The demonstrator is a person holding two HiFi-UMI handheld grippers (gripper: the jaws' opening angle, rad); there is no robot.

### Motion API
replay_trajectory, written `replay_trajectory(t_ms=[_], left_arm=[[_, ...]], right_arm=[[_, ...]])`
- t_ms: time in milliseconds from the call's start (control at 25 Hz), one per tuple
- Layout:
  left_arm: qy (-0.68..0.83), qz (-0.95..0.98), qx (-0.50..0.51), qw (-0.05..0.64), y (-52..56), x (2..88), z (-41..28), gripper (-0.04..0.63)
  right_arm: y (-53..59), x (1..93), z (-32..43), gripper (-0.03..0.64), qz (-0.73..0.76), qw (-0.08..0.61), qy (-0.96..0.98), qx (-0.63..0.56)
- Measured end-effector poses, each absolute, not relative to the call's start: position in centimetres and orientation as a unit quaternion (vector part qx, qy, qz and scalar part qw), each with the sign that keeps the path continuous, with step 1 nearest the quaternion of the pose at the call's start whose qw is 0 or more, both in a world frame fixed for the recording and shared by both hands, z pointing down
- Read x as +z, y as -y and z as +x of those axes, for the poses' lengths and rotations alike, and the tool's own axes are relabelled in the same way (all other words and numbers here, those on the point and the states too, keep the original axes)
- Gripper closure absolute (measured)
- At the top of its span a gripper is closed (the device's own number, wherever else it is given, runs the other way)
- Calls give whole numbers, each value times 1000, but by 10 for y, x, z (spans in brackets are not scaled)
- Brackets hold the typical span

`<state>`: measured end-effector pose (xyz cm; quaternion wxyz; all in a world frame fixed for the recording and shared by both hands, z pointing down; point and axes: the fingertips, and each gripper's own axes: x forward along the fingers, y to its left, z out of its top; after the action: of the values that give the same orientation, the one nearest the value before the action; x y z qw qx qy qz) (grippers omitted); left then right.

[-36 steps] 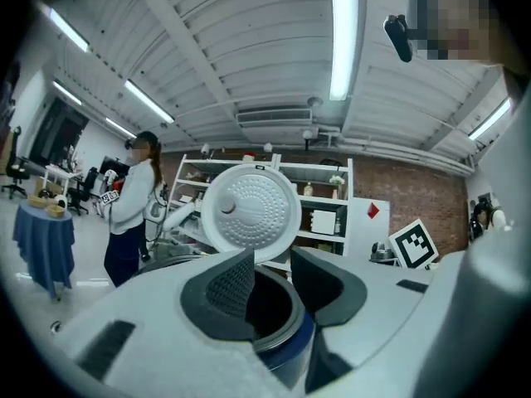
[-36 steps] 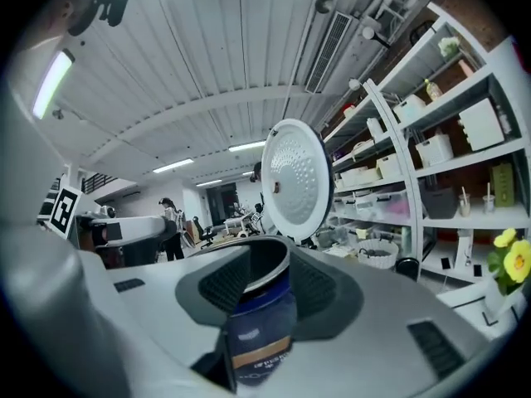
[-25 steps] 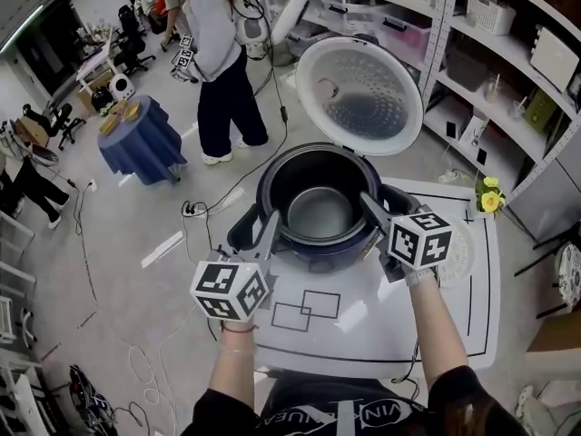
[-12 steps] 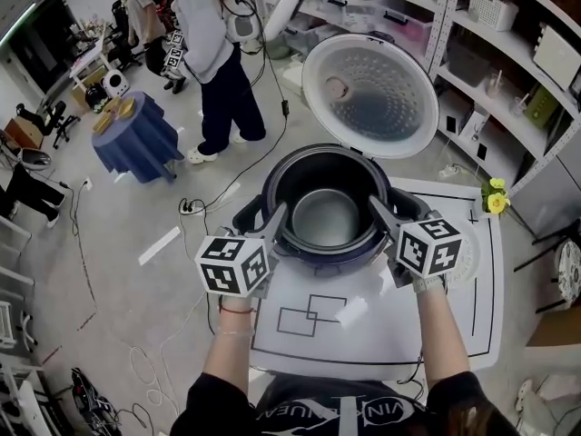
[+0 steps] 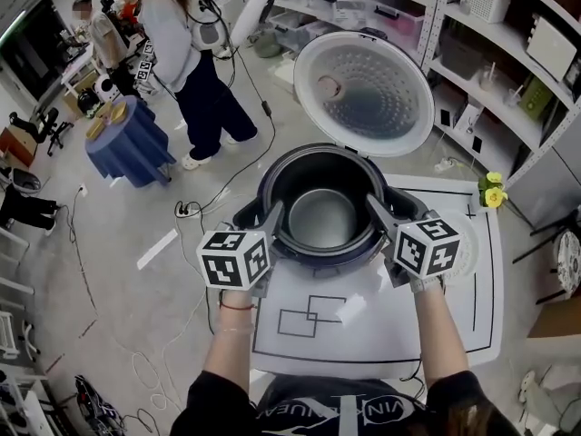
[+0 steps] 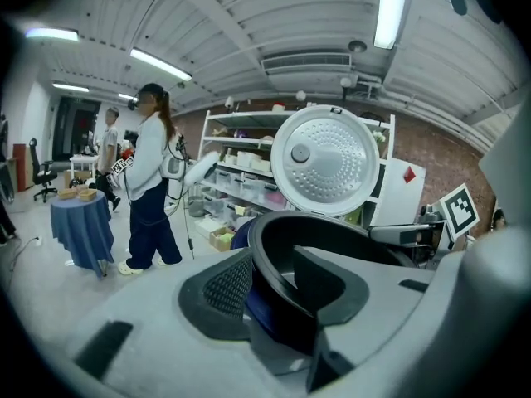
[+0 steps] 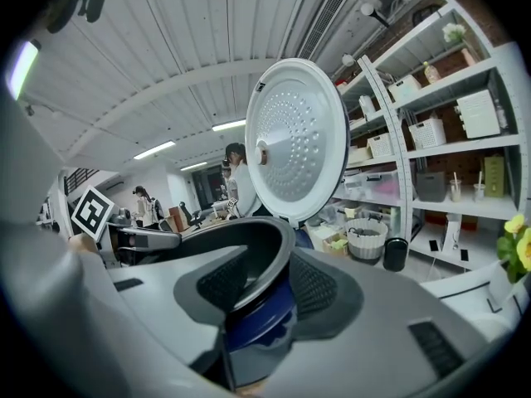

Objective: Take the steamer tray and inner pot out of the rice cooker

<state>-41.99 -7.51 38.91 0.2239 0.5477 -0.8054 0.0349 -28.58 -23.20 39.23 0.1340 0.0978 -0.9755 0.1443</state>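
Observation:
The dark blue rice cooker [image 5: 313,260] stands on the white table with its white lid [image 5: 363,94] swung up. The black inner pot [image 5: 322,216] sits inside it. My left gripper [image 5: 275,216] straddles the pot's left rim, one finger inside and one outside. My right gripper [image 5: 377,209] straddles the right rim the same way. Both sets of jaws are closing, with a sliver of blue still showing beside the rim [image 6: 332,226] and the rim [image 7: 241,239]. A pale round perforated tray [image 5: 465,254] lies right of the cooker, partly behind the right marker cube.
The white table [image 5: 381,334] bears black outline marks. Yellow flowers [image 5: 491,192] sit at its far right corner. Shelving [image 5: 490,53] runs behind. A person [image 5: 182,53] stands near a blue-draped round table [image 5: 127,143], and cables [image 5: 195,209] trail over the floor.
My left gripper has come in and down onto the pot's left rim. The right gripper has stayed at the right rim. The person behind has walked left.

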Motion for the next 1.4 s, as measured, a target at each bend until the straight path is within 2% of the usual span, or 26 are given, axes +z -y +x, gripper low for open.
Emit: replay_trajectory(t_ms=[520, 1400], left_arm=[[824, 522, -29, 219, 67, 377, -421, 462], [836, 535, -92, 80, 58, 252, -387, 463]], right_arm=[[227, 367, -283, 471, 88, 80, 985, 125], [220, 280, -247, 482, 90, -42, 988, 114]])
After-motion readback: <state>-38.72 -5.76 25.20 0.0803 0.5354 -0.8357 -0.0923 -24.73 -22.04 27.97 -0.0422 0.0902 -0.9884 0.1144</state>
